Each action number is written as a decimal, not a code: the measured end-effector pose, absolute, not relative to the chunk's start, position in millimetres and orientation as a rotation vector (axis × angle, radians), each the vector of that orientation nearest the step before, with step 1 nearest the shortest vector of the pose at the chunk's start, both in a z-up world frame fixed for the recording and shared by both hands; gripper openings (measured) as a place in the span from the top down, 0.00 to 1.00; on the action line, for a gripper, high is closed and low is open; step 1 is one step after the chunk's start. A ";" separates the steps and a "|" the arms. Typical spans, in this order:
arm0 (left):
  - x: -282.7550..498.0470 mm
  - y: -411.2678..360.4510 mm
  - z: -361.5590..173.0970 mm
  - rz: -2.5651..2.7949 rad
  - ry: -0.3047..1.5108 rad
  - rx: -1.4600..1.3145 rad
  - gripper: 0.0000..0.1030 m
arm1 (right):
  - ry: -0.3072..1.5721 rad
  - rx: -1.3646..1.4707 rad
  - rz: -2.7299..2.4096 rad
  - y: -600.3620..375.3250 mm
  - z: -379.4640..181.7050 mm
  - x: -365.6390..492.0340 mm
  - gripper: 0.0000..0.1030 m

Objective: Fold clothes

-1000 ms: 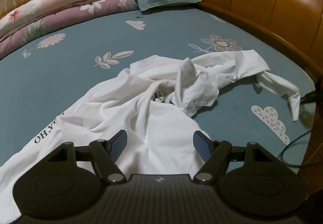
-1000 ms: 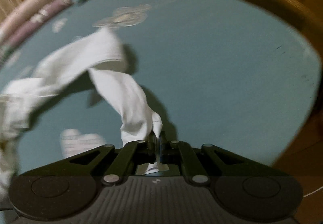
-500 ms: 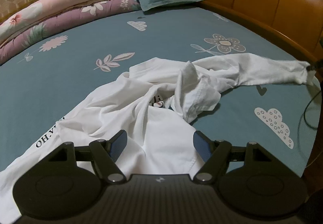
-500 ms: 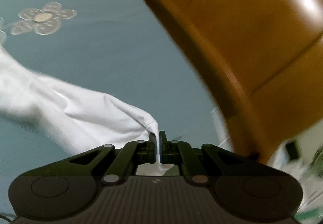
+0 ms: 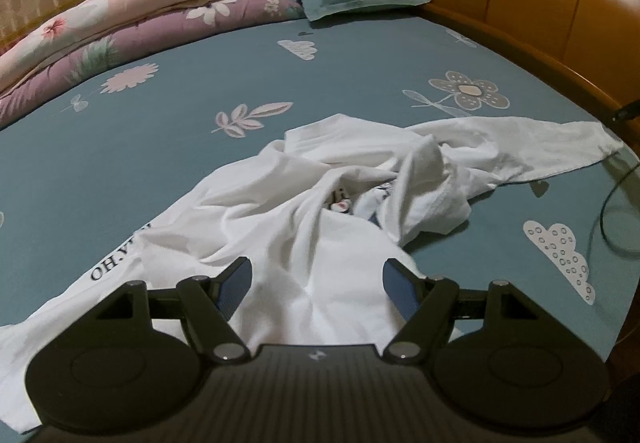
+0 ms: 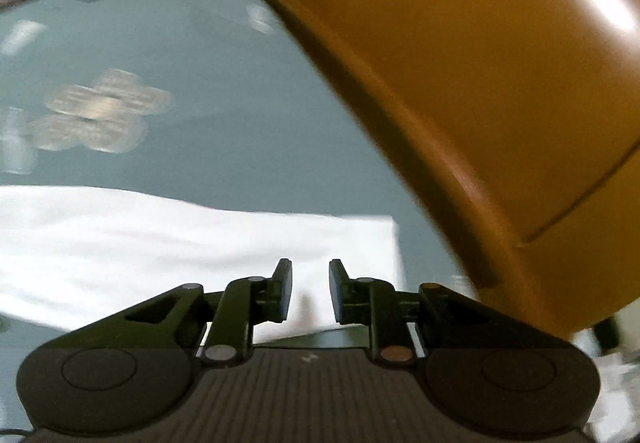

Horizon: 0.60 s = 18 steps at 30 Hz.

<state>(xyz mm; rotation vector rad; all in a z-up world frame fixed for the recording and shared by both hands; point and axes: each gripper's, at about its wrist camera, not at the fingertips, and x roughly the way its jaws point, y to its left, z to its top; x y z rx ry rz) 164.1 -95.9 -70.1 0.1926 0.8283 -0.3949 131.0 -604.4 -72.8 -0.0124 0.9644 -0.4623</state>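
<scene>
1. Fingers on your left gripper [image 5: 316, 285] are spread wide and hold nothing. The white shirt [image 5: 304, 211] lies bunched on the bed sheet [image 5: 168, 163], right under them and on toward 12 o'clock. Its sleeve [image 5: 532, 151] stretches flat toward 2 o'clock, the long way pointing at the wooden bed frame [image 5: 560, 75].

2. Fingers on your right gripper [image 6: 310, 293] have just been opening, with a small gap and nothing pinched. The sleeve [image 6: 160, 243] lies flat under them, running off to 9 o'clock. Your right hand is nearer its end.
</scene>
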 end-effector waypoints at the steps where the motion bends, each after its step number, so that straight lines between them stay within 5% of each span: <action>1: 163.3 -93.2 -69.1 -0.392 0.829 0.190 0.29 | 0.951 0.042 -0.384 -591.3 -70.8 128.5 0.70; 18: 131.0 -36.9 -84.2 -0.386 0.881 0.165 0.28 | 1.076 0.383 0.443 -357.5 -134.2 136.4 0.65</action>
